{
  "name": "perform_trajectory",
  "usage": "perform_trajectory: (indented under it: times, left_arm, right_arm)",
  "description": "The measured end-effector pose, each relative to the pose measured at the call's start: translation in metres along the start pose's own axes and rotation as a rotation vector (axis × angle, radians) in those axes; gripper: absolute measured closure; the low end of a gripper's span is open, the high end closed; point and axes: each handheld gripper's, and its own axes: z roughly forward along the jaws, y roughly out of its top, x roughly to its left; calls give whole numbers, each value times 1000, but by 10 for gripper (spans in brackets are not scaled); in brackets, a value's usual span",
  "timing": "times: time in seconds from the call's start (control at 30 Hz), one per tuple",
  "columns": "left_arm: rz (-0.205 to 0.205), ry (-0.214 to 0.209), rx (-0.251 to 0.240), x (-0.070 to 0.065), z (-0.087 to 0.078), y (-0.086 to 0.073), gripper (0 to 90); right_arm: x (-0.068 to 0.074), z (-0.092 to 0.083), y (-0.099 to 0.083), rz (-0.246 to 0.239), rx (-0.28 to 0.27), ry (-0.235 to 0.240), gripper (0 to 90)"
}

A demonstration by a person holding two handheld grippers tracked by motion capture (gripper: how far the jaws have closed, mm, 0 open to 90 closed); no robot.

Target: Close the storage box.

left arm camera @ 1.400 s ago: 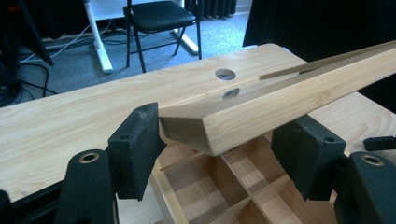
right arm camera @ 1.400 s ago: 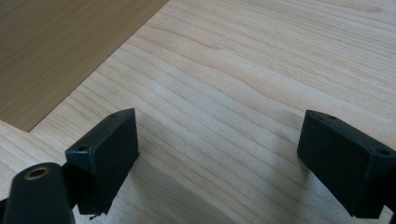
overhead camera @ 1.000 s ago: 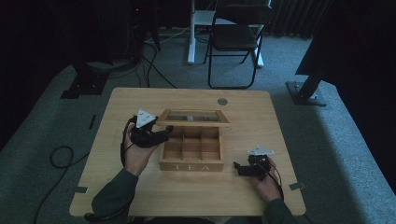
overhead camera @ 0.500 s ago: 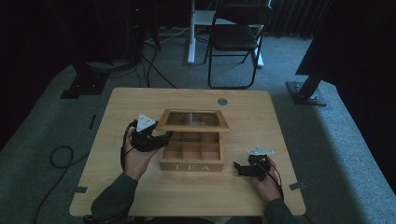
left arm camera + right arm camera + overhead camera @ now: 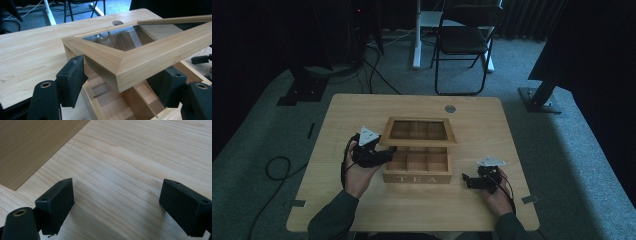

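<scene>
A wooden tea box (image 5: 417, 171) stood near the middle of the tabletop (image 5: 337, 112), its front bearing the word TEA and its open compartments (image 5: 419, 161) showing inside. Its glass-paned lid (image 5: 418, 131) was raised over the far part of the box, tilted, with its near left corner toward the left hand-held gripper (image 5: 384, 156). In the left gripper view that corner of the lid (image 5: 140, 53) sat between the two black jaws, one on each side of it; the left hand-held gripper's (image 5: 120, 86) jaws had just been opening and stood spread wide, and whether the pads touched the wood could not be told for certain, though a gap showed beside the right one. Below the corner the wooden dividers (image 5: 135, 97) of the box were visible. The person's left hand (image 5: 357, 172) held this hand-held gripper just left of the box, its grey plate on top. The right hand-held gripper (image 5: 467, 179) rested low on the tabletop to the right of the box, apart from it, held in the right hand (image 5: 499, 195). In the right gripper view its (image 5: 116, 205) jaws were spread with bare wood between them. A small round metal disc (image 5: 450, 108) was set in the far part of the tabletop, and a dark chair (image 5: 462, 42) stood on the floor beyond.
</scene>
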Motion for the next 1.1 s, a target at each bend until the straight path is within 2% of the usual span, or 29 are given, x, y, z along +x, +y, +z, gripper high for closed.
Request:
perform_trajectory:
  times: [0.2, 0.4, 0.43, 0.63, 0.93, 1.03, 1.1]
  left_arm:
    - [-17, -22, 22, 2, 0, -11, 314]
    - [-20, -25, 30, 2, 1, -20, 307]
    - [-18, -31, 37, 2, 1, -26, 307]
    - [-21, -28, 42, 0, 1, -39, 305]
    - [-41, -32, 116, -1, 4, -69, 297]
    - [-36, -31, 144, -1, 4, -78, 293]
    - [2, -12, 153, -5, 2, -83, 293]
  right_arm:
    - [0, 0, 0, 0, 0, 0, 120]
    - [0, 0, 0, -1, 0, 0, 121]
    - [0, 0, 0, -2, -1, -1, 121]
    - [0, 0, 0, 1, 0, 0, 121]
    - [0, 0, 0, -1, 0, 0, 121]
    - [0, 0, 0, -1, 0, 0, 121]
    - [0, 0, 0, -1, 0, 0, 121]
